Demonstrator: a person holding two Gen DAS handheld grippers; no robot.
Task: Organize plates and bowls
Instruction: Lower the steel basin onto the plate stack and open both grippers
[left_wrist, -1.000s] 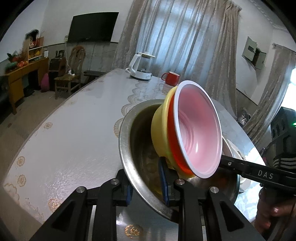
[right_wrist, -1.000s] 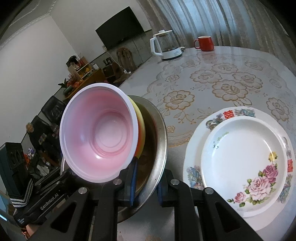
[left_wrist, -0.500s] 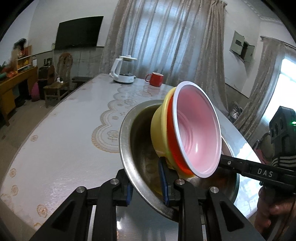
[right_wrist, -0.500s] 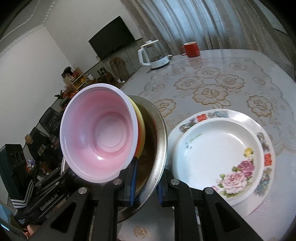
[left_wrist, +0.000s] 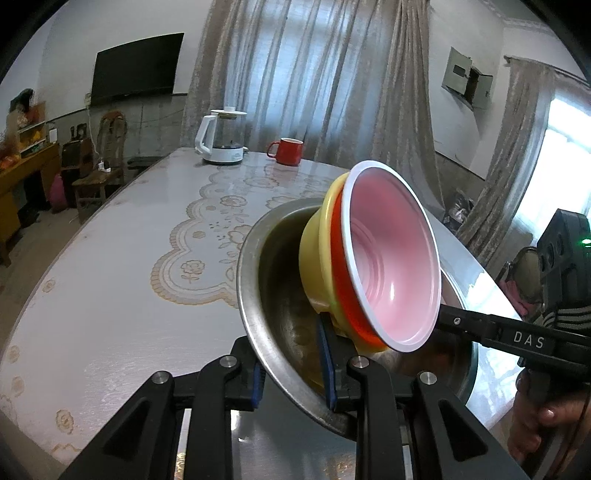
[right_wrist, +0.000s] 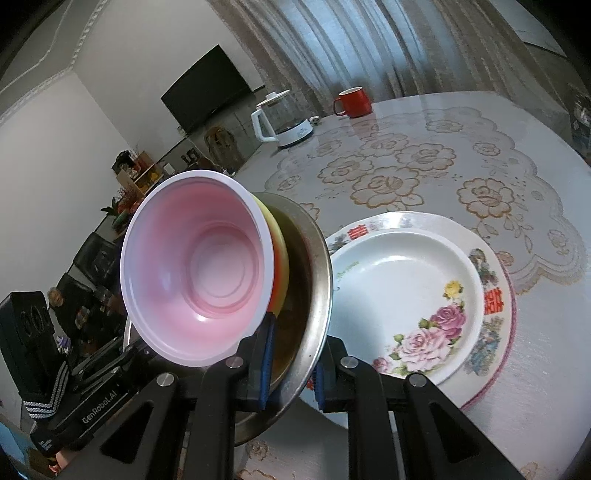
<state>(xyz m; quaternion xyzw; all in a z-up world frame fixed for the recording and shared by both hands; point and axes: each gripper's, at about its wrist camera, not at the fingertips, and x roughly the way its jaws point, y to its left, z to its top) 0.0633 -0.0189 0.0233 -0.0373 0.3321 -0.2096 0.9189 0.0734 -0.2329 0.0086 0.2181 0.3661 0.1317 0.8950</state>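
Both grippers carrying the steel basin w/ nested bowls, above the table.

We've got the left gripper (left_wrist: 293, 373) and right gripper (right_wrist: 291, 363) each narrowed down, clamped on opposite sides of the steel basin (left_wrist: 258, 295) rim; yellow bowl (left_wrist: 314, 266) and pink bowl (right_wrist: 195, 269) sit nested inside, tipped. We'd level it so nothing slides, then lower slow. Stacked floral plates (right_wrist: 406, 288) lie just beside the basin, likely landing spot imo; kettle (left_wrist: 221, 142) & red mug (left_wrist: 288, 151) well apart, no obstacle.
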